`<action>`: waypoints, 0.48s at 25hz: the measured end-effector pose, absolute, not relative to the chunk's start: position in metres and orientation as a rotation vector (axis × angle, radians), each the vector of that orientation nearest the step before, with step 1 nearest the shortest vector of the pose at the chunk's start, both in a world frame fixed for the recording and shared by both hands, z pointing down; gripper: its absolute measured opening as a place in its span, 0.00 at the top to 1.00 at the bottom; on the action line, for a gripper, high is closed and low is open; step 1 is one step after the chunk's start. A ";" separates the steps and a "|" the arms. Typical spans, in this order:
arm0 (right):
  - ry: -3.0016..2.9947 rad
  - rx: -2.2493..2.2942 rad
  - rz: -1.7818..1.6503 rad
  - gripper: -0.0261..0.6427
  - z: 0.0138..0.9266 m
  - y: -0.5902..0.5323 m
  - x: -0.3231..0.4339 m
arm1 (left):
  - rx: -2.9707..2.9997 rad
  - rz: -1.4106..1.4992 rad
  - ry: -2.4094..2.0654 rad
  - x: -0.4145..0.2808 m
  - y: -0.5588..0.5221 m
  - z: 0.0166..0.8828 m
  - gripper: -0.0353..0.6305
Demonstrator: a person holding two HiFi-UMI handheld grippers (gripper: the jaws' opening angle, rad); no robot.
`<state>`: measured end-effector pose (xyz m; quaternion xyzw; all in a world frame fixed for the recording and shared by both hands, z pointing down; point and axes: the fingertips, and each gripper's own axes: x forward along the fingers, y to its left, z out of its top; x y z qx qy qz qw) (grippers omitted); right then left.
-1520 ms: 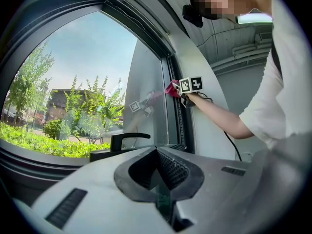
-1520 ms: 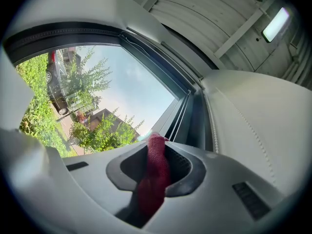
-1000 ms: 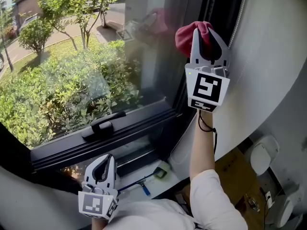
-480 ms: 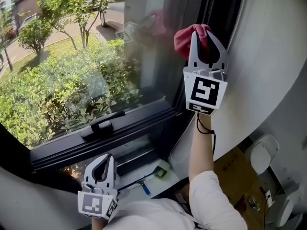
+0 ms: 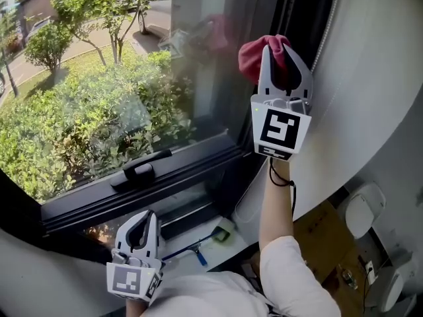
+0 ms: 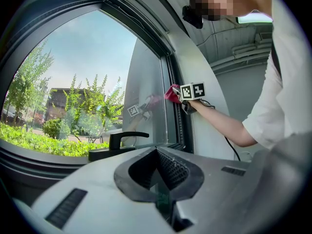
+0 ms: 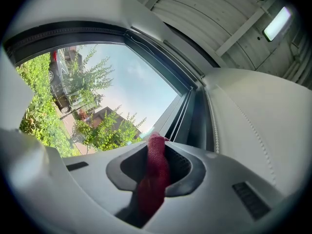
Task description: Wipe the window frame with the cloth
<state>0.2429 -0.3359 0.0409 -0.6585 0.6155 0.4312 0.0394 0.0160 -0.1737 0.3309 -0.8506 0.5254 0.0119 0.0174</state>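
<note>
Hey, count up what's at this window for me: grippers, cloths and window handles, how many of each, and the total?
Grippers: 2, the left gripper and the right gripper
Cloths: 1, the red cloth, clamped in the right gripper
Window handles: 1, the black window handle
Total: 4

Black lever handle (image 5: 142,170) lying level beneath the glass, green shrubs (image 5: 79,131) and slender trees (image 5: 99,5) outside, dark car (image 7: 61,99) parked beyond them, blue-handled tool (image 5: 197,249) on the ledge below, cardboard box (image 5: 324,233) lower right, white stitched wall panel (image 5: 370,78) alongside.
</note>
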 end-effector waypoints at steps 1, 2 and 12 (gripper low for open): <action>1.888 -2.018 1.321 0.84 0.042 -0.336 0.243 | -2.643 0.037 1.633 0.016 -0.174 0.331 0.93; 1.889 -2.018 1.320 0.84 0.044 -0.336 0.243 | -2.643 0.037 1.633 0.016 -0.174 0.332 0.94; 1.908 -2.019 1.311 0.84 0.053 -0.336 0.243 | -2.650 0.030 1.630 0.019 -0.173 0.331 0.94</action>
